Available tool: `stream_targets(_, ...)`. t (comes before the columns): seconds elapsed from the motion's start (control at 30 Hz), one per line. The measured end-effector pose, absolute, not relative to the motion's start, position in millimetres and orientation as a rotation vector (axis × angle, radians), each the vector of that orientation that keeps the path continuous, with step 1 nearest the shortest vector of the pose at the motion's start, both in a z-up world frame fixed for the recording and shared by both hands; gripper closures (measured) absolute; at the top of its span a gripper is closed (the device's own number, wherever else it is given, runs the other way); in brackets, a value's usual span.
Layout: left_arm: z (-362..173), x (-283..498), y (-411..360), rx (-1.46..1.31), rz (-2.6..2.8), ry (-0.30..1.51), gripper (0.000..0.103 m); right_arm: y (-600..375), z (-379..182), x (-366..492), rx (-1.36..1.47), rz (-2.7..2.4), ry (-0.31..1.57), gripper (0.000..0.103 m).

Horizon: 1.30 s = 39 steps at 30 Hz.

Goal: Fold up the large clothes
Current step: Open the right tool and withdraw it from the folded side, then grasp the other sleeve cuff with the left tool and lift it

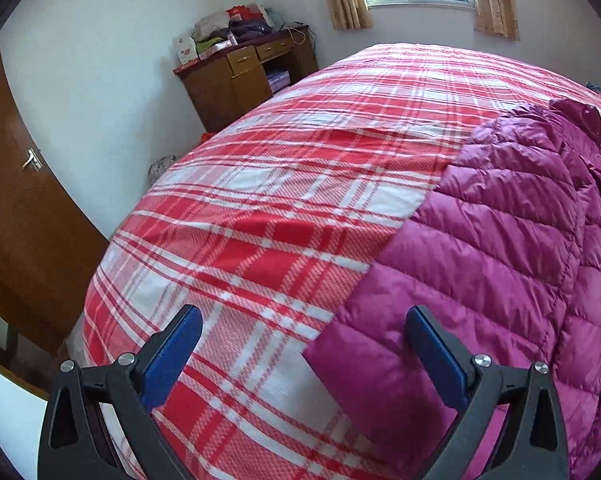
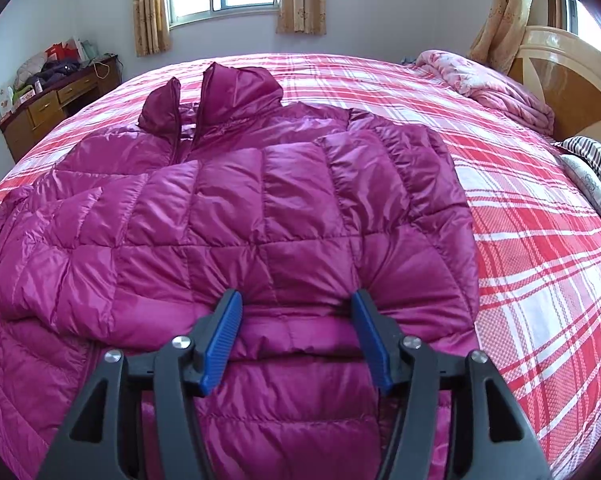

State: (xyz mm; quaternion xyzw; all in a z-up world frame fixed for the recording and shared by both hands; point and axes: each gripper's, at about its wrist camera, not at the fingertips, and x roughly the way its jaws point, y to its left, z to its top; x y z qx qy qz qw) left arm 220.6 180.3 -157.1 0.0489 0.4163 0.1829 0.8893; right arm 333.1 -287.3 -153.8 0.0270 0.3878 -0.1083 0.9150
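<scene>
- Magenta quilted down jacket (image 2: 236, 200) is lying on the plaid bed (image 2: 540, 240), hood at 12 o'clock, one side folded over.
- Right claw (image 2: 296, 320) is standing half-open, straddling the folded edge.
- Left claw (image 1: 304, 332) is gaping wide, empty.

Jacket (image 2: 260, 200) on bed (image 2: 540, 240); desk (image 2: 56, 104) behind-left.

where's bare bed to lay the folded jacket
Bare plaid bedspread lies left of the purple jacket, toward the desk; another strip between jacket and pink quilt. The headboard corner is crowded with bedding.
</scene>
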Motion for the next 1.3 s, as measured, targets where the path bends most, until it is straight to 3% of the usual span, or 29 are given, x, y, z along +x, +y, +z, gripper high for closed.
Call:
stream_targets(0.07, -165, 221, 170, 0.099, 0.343, 0.897, 0.004, -288, -154, 333, 0.056, -0.222, 0.799, 0.042)
stream_targets(0.1, -169, 221, 166, 0.106, 0.332, 0.906, 0.011, -287, -154, 333, 0.056, -0.222, 0.799, 0.042)
stream_targets(0.13, -172, 222, 162, 0.108, 0.312, 0.914, 0.036, -288, -154, 333, 0.057, -0.221, 0.799, 0.042)
stream_targets(0.17, -173, 221, 160, 0.095, 0.279, 0.918, 0.054, -288, -154, 333, 0.057, -0.222, 0.798, 0.042)
stream_targets(0.2, -170, 221, 157, 0.093, 0.268, 0.914, 0.060, -287, -154, 333, 0.057, -0.223, 0.797, 0.041)
stream_targets(0.27, -161, 221, 154, 0.139, 0.280, 0.886, 0.081, -289, -153, 332, 0.059, -0.223, 0.796, 0.041)
stream_targets(0.47, -111, 245, 186, 0.235, 0.412, 0.759, 0.085, -290, -153, 331, 0.058, -0.222, 0.796, 0.040)
stream_targets(0.73, -97, 293, 199, 0.307, 0.455, 0.758, 0.087, -302, -131, 318, 0.150, -0.152, 0.807, 0.040)
stream_targets(0.83, -92, 305, 208, 0.287, 0.476, 0.766, 0.088, -310, -113, 302, 0.157, -0.130, 0.767, 0.035)
stream_targets(0.93, -86, 304, 201, 0.299, 0.480, 0.750, 0.089, -323, -99, 288, 0.153, -0.137, 0.721, 0.029)
stream_targets(1.3, -29, 312, 129, 0.390, 0.408, 0.601, 0.089, -347, -118, 267, 0.171, -0.155, 0.716, 0.029)
